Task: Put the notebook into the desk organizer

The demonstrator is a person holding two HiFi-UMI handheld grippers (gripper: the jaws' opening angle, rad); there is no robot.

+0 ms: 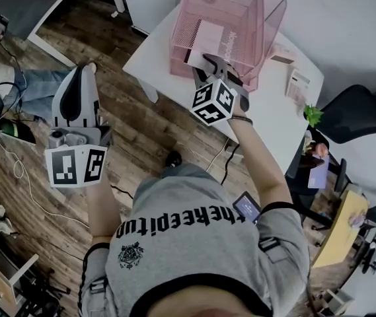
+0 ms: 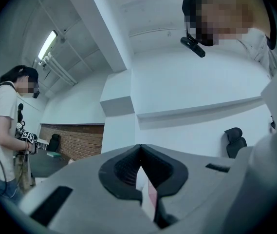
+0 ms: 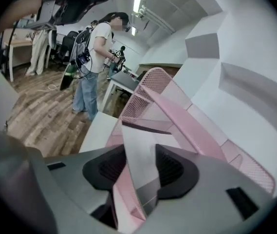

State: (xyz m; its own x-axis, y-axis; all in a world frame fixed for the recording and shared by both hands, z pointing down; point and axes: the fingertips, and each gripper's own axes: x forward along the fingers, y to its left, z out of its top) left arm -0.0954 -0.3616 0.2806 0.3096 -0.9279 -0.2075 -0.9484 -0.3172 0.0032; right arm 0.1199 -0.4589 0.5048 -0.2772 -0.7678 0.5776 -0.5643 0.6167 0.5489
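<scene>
- The desk organizer (image 1: 244,8), a pink mesh piece with translucent pink walls, stood on the white table (image 1: 273,127), near the edge facing the person.
- The notebook (image 1: 209,39), pale with a pink tint, was inside the organizer's open side. Which compartment held it could not be told.
- The right gripper (image 1: 209,61) reached into that opening from the table's edge, pointing downward, with its marker cube (image 1: 214,102) towards the person.
- In the right gripper view the right gripper's (image 3: 140,152) jaws stood apart. The notebook (image 3: 137,130) ran between the two dark pads, and no firm press of the pads on it could be made out.
- In the same view the organizer's mesh wall and pink rail (image 3: 177,104) rose just beyond the jaws, and the table's corner (image 3: 97,128) lay to their left.
- The left gripper (image 1: 82,71) was held over the wooden floor (image 1: 154,134), well apart from the table and the organizer.
- In the left gripper view the left gripper's (image 2: 139,148) jaws were together, tips meeting, and aimed at a white wall.
- Another person (image 3: 97,52) stood on the floor beyond the table, also holding grippers.
- A small green plant (image 1: 313,115) stood at the table's far end, near a black chair (image 1: 363,111).
</scene>
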